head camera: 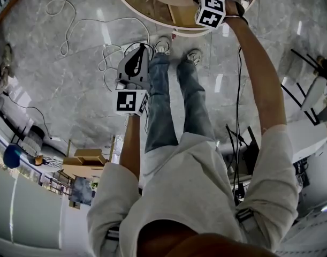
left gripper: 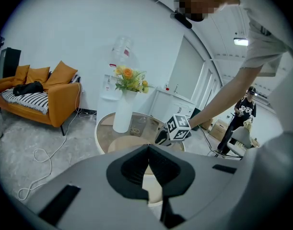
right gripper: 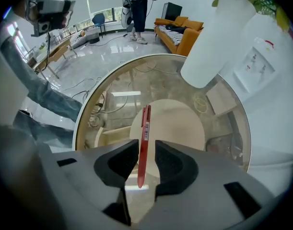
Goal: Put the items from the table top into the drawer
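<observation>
now right gripper (right gripper: pixel 146 159) fingers stand apart around a red pen (right gripper: pixel 145 128); left gripper (left gripper: pixel 148 161) fingers pressed together.

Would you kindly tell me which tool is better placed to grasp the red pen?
The right tool: it points down at the glass table with its jaws open on either side of the red pen. The left tool is shut, empty, short of the table.

The head camera looks steeply down. The left tool (left gripper: pixel 148 152) camera looks across at the bench (left gripper: pixel 105 128). The right tool (right gripper: pixel 146 147) camera sits close above it.
</observation>
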{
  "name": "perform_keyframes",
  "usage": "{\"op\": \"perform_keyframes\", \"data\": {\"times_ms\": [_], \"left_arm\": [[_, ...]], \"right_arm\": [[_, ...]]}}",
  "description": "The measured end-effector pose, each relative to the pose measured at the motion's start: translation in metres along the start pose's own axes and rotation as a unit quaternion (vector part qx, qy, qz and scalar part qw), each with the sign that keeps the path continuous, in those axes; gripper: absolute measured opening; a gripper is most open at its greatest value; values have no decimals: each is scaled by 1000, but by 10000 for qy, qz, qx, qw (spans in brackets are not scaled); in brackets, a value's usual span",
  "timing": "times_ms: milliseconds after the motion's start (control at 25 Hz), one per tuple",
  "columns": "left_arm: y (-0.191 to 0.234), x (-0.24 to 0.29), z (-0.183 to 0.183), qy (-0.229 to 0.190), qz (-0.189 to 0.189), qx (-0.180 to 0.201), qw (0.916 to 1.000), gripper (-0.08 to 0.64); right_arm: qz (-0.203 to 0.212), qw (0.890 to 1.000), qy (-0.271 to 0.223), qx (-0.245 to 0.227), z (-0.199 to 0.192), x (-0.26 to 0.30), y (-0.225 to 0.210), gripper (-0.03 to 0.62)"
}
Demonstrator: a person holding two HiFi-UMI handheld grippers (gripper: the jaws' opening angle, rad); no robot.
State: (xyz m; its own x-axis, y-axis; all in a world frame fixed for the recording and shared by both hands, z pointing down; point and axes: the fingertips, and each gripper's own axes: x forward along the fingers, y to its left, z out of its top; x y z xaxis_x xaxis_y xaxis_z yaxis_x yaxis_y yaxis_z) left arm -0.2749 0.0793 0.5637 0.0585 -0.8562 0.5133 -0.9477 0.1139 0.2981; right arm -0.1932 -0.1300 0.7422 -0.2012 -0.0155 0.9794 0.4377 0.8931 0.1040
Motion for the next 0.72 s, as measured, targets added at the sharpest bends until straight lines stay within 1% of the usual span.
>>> {"op": "perform_keyframes", "data": {"times_ms": [120,240,320,360,440,600,720], "left_arm": [[-1,0,0,30,-66,17,10000,15],[0,1,1,-2,-58,32,10000,15],[1,1,1,-6,-46,23,10000,15],[2,1,2,-7,-47,21,10000,15],[4,3,4,-15,-59,37,10000,15],[6,4,6,1,-107,87,9999,15],[0,7,8,49,-184,154,9997,15]], "right_arm": [[206,9997,92,-46,-3,6,-1,126],[329,9994,62,-41,3,5,-2,117],[394,9992,52,-21,5,6,1,101],[431,9991,51,3,4,7,3,82],[466,9988,10,118,3,8,4,74],[367,9984,-66,433,1,11,3,67],[14,9967,-287,757,0,7,-2,66]]}}
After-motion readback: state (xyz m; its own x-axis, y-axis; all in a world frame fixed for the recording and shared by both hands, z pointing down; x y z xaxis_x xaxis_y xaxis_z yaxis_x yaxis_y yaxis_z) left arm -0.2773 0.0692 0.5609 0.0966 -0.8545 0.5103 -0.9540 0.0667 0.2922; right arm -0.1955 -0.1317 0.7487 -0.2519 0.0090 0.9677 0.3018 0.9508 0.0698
